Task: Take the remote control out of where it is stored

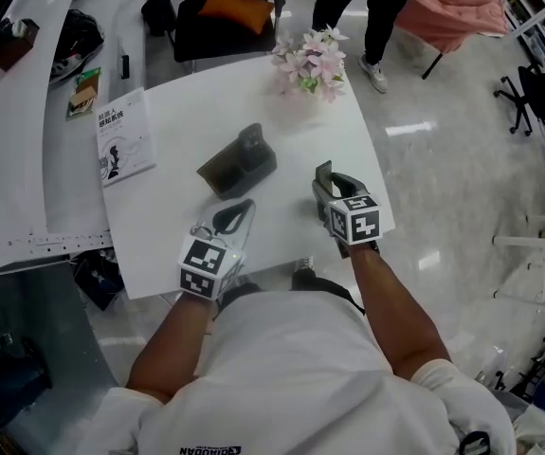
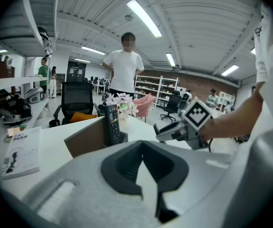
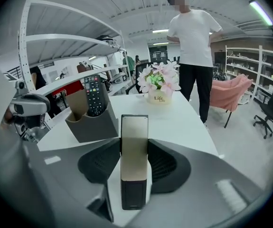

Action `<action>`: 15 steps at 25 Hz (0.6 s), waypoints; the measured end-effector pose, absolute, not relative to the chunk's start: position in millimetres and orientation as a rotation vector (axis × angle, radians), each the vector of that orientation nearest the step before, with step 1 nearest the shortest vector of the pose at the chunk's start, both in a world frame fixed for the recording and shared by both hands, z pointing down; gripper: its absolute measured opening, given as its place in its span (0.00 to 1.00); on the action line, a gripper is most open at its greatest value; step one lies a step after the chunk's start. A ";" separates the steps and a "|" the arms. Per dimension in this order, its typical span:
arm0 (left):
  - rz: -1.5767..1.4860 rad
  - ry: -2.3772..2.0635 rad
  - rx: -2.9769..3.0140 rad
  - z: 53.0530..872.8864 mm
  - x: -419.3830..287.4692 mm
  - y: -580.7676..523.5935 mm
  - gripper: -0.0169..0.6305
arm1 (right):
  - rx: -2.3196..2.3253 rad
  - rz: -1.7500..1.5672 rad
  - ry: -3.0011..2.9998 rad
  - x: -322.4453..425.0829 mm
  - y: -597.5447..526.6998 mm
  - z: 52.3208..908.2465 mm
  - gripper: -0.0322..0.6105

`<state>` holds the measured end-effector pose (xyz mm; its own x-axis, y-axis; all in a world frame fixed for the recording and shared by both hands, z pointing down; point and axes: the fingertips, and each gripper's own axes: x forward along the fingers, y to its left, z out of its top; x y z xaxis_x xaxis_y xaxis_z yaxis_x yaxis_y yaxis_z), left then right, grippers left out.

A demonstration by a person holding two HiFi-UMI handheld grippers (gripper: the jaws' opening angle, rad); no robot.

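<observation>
Remote control (image 1: pixel 250 143) is the far item, so nearest first. Left gripper (image 1: pixel 237 214): jaws closed, empty. Right gripper (image 1: pixel 329 192): jaws clamped on a beige-faced slab (image 3: pixel 134 146). Up-frame on the tabletop (image 1: pixel 187 121), the remote stands on end in the grey holder (image 1: pixel 225 171), long axis near vertical. It looks slightly nearer the free left jaws.

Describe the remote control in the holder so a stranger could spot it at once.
Start at the white table with pink flowers at its far edge. Near its middle sits a grey-brown two-pocket holder, and the remote control stands upright in one pocket. It is the only black slab covered in rows of buttons; the pocket beside it looks empty.
</observation>
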<state>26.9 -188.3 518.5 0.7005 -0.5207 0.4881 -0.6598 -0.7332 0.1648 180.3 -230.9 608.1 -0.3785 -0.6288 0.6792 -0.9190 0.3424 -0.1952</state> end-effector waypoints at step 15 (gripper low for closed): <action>0.572 -1.048 2.534 514.9 1.4 -193.0 0.03 | 1.283 0.927 -1.950 179.9 -267.2 673.6 0.33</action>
